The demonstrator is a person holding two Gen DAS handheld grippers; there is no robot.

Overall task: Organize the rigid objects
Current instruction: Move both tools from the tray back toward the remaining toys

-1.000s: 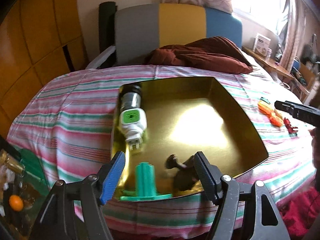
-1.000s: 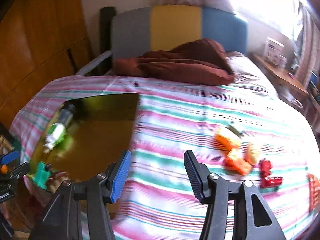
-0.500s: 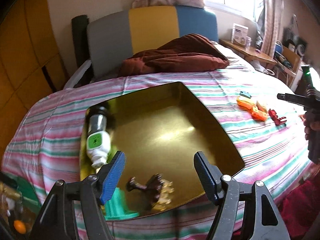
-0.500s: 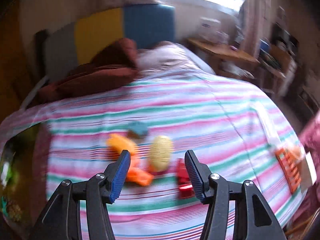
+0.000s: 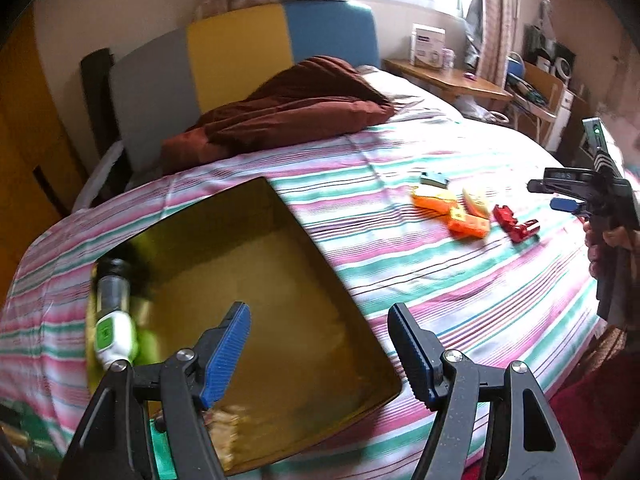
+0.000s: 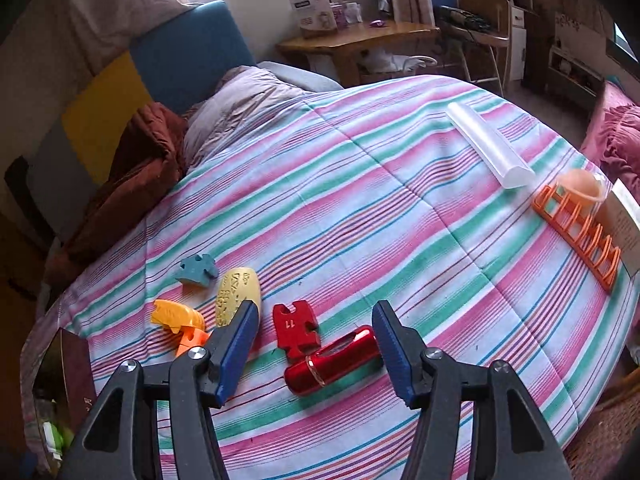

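the left claw (image 5: 318,350) hangs over the near edge of the gold tray (image 5: 312,264), blue pads apart with nothing between them. a second ago the green stand and the dark figure sat right before its fingers; now both have slid almost out of its view, and only the white-and-green bottle (image 5: 114,320) shows, at about 9 o'clock inside the tray. so this hand has drawn off to the right, its delivery apparently done.

the right claw (image 6: 314,342) has swung away from the tray, which is now a sliver at 8 o'clock in its view, and come down over the loose pieces on the striped bed (image 6: 360,184). its jaws have just been opening and stand moderately wide. the red cylinder (image 6: 332,360) lies on the cover between the pads, untouched, its far end just beside the right-hand pad. the red puzzle piece (image 6: 294,326) touches it at 11 o'clock, with the yellow oval (image 6: 236,294) and orange bits (image 6: 180,318) further left. at 2 o'clock, well apart, lie a clear tube (image 6: 488,150) and an orange rack (image 6: 576,236).

i judge the cylinder is the next pick, bound for the tray; most pieces remain unsorted.
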